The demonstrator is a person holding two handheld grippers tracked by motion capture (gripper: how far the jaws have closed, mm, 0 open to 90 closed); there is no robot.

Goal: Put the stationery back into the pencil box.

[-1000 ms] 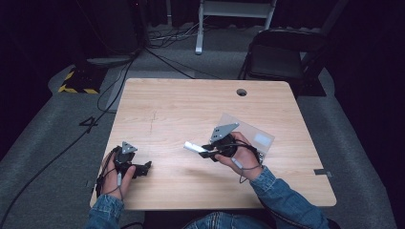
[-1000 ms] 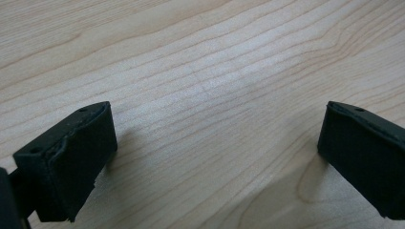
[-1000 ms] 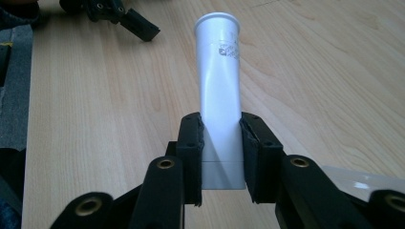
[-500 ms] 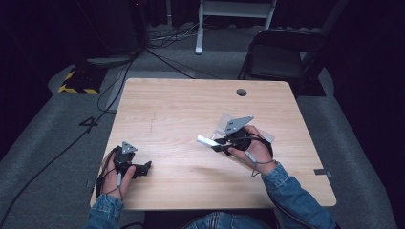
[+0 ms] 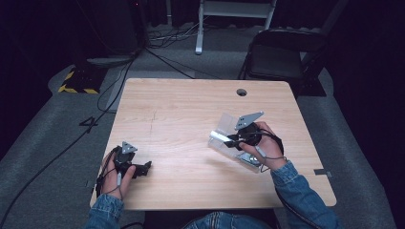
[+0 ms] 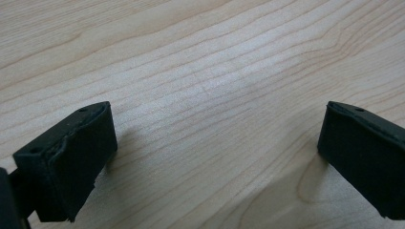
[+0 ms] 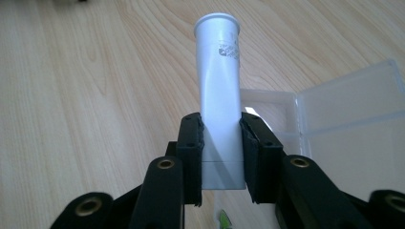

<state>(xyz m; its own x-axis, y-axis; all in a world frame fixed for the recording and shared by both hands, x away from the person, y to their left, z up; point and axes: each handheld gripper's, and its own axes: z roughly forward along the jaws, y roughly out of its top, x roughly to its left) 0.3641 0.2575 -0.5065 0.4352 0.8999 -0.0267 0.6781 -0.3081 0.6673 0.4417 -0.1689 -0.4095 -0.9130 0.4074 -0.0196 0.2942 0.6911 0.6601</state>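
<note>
Your right gripper (image 7: 219,157) clamps the white tube (image 7: 218,90) near its flat end, long axis pointing away from the jaws. The clear box (image 5: 229,126) lies just beside and below it. Left gripper (image 5: 143,167) rests open, empty, well apart.

A large digit "4" (image 5: 89,124) stands on the grey floor (image 5: 57,143) left of the tabletop (image 5: 191,105); the small print on the white tube (image 7: 218,81) is unreadable.

A dark studio or lab; bare wooden table (image 5: 191,109); floor cables (image 5: 157,52); folding chair (image 5: 282,52).
</note>
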